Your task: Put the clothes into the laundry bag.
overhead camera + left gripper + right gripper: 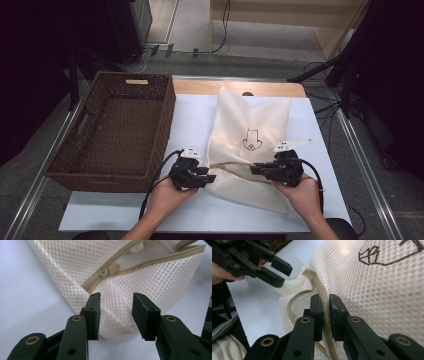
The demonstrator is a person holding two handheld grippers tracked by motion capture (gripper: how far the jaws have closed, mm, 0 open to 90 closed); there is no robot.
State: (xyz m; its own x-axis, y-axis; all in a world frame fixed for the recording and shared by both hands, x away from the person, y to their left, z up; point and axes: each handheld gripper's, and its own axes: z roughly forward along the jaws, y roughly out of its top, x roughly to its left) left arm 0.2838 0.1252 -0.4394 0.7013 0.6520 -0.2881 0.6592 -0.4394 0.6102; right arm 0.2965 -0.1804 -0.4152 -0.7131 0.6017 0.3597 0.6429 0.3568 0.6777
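White table covering (190, 120) spans the work surface, with dark floor and cables beyond. On its left stands a large brown wicker basket (117, 132), nothing seen inside. Beside it, mid-table, lies a cream mesh laundry bag (250, 145), flat, bearing a small brown emblem (252, 140). A tan zipper (117, 267) runs across the bag's near part and stands partly undone.

Right gripper (325, 315) is clamped on the zipper edge, pinching tape and mesh between its pads. Left gripper (116, 315) has its jaws apart, straddling the bag's corner just below the zipper slider (110, 270); the pads do not press the mesh.

Judgement: the bag is light, limp and thin, and will sag and bunch. The stitched zipper tape is the firmest hold; bare mesh may slip or snag.
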